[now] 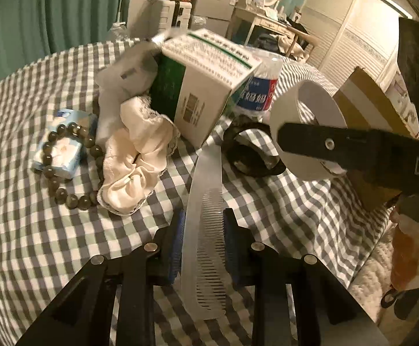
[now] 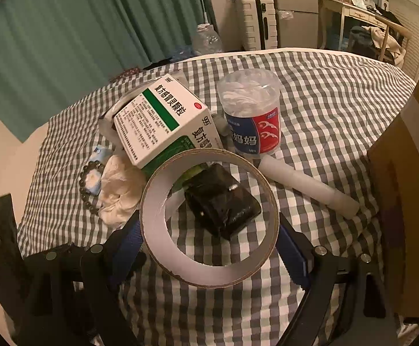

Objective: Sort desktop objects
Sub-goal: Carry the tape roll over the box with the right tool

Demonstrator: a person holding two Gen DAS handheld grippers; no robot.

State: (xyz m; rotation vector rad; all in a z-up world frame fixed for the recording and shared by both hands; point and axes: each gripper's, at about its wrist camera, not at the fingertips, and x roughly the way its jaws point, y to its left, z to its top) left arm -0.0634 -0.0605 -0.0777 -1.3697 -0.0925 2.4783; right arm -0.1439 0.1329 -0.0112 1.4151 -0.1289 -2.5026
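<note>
A pale, see-through comb (image 1: 205,201) lies lengthwise between the blue pads of my left gripper (image 1: 205,219), which is shut on it just above the checked cloth. My right gripper (image 2: 209,227) is shut on a wide tape roll (image 2: 209,216) with a white inner core, its pads (image 2: 131,236) pressing the outer rim from both sides. In the left wrist view the tape roll (image 1: 307,132) hangs at the right, with a black finger (image 1: 339,147) of the right gripper across it. Through the ring a strip of the comb shows faintly.
On the checked cloth (image 1: 36,230) are a white-green medicine box (image 2: 163,121), a cotton-swab jar (image 2: 249,112), a shiny black item (image 2: 223,201), a white rod-like thing (image 2: 310,184), a cream scrunchie (image 1: 140,161), a bead bracelet (image 1: 65,199) and a tissue pack (image 1: 62,150). A cardboard box (image 2: 405,187) stands on the right.
</note>
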